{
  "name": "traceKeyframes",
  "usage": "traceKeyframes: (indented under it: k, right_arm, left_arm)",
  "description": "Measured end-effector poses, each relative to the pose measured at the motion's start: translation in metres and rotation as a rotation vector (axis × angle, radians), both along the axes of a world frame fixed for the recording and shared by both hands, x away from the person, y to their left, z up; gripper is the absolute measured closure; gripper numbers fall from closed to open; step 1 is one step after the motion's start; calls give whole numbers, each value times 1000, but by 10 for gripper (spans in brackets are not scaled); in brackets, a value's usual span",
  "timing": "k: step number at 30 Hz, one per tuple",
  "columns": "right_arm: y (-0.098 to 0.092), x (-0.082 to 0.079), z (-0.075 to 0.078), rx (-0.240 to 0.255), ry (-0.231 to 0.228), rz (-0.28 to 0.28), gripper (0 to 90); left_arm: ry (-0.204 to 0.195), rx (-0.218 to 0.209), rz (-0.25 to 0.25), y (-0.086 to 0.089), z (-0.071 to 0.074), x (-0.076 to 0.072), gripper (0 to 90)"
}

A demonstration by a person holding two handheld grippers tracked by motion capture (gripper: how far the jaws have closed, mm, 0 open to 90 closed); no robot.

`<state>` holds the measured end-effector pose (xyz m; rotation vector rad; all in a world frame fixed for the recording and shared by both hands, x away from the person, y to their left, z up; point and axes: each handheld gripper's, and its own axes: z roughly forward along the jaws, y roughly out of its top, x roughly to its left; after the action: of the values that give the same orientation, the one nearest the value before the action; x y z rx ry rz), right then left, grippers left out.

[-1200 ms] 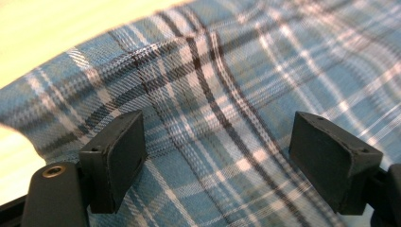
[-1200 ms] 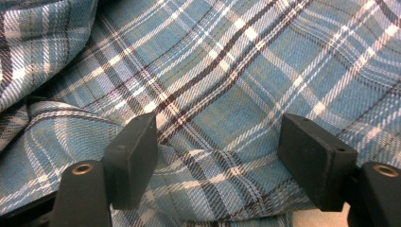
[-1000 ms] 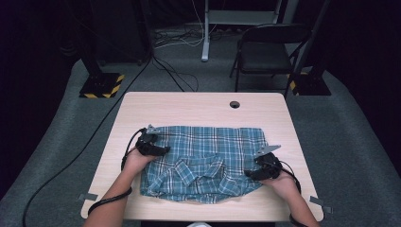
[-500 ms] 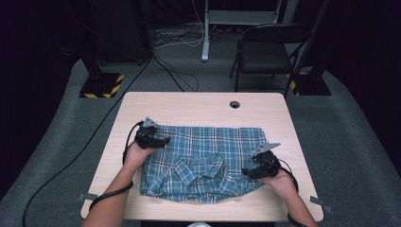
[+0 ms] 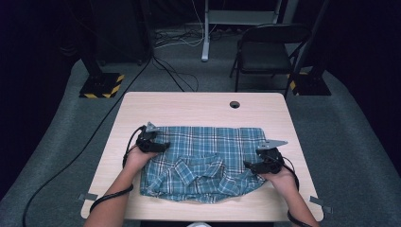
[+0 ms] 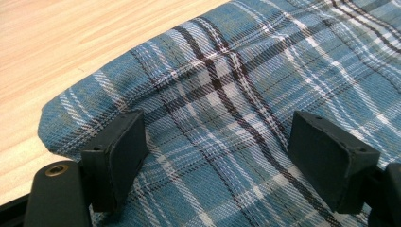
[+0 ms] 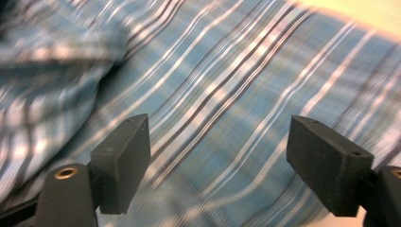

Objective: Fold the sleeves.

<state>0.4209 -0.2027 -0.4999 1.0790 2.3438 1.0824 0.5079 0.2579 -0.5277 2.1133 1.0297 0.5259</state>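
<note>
Plaid shirt (image 5: 208, 161) on wooden table (image 5: 189, 109)

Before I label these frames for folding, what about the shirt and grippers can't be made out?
- Plaid shirt: its underside is hidden against the table in the high view.
- Right gripper view: motion blur smears the weave.
- Left gripper and right gripper: too small in the high view to tell whether the fingers touch cloth.

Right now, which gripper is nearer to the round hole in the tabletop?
Right. The right gripper sits at the plaid shirt's right edge, below the hole; the left gripper is at the shirt's far-left edge, farther off.
</note>
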Motion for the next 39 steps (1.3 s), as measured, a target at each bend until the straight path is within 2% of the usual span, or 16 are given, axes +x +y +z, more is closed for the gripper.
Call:
traceKeyframes:
  k: [4, 8, 10, 11, 13, 15, 16, 17, 20, 22, 24, 27, 30, 33, 35, 39]
  right_arm:
    - [4, 19, 4, -35, -48, -67, 224]
    - [5, 41, -8, -81, 0, -87, 238]
    - [5, 48, -15, -67, 38, -96, 235]
    - [4, 49, -19, -57, 42, -100, 234]
    - [5, 48, -25, -48, 33, -108, 234]
    - [6, 45, -29, -71, 8, -101, 234]
    - [6, 45, -29, -71, 8, -101, 234]
    - [7, 44, -29, -94, -1, -96, 234]
    - [7, 43, -29, -89, -1, -102, 234]
    - [6, 41, -30, -81, -4, -105, 233]
    - [6, 40, -26, -78, 5, -111, 224]
    - [5, 38, -19, -42, 16, -120, 199]
    - [7, 34, -8, 18, -6, -113, 184]
    - [14, 33, 2, 85, -18, -91, 146]
    - [20, 34, 3, 95, -24, -79, 135]
    - [35, 38, 0, 40, -43, -60, 130]
  left_arm:
    - [-5, 4, 8, -1, -1, -3, 194]
    - [-9, -17, 4, 3, -2, -6, 194]
    - [-18, -30, 5, 5, -3, -7, 195]
    - [-24, -29, 6, 5, -4, -8, 195]
    - [-31, -24, 7, 4, -4, -8, 195]
    - [-33, -29, 9, 4, -5, -9, 195]
    - [-33, -29, 9, 4, -5, -9, 194]
    - [-35, -29, 10, 4, -5, -9, 195]
    - [-36, -25, 13, 4, -4, -10, 194]
    - [-28, -23, 20, 4, -1, -13, 194]
    - [-7, -44, 26, 4, 4, -16, 175]
    - [-5, -58, 9, 4, 12, -23, 155]
    - [0, -59, -6, 5, 18, -31, 142]
    - [25, -70, -22, 4, 19, -38, 130]
    - [33, -56, -35, 1, 18, -42, 127]
    - [35, -10, -57, -3, 15, -50, 122]
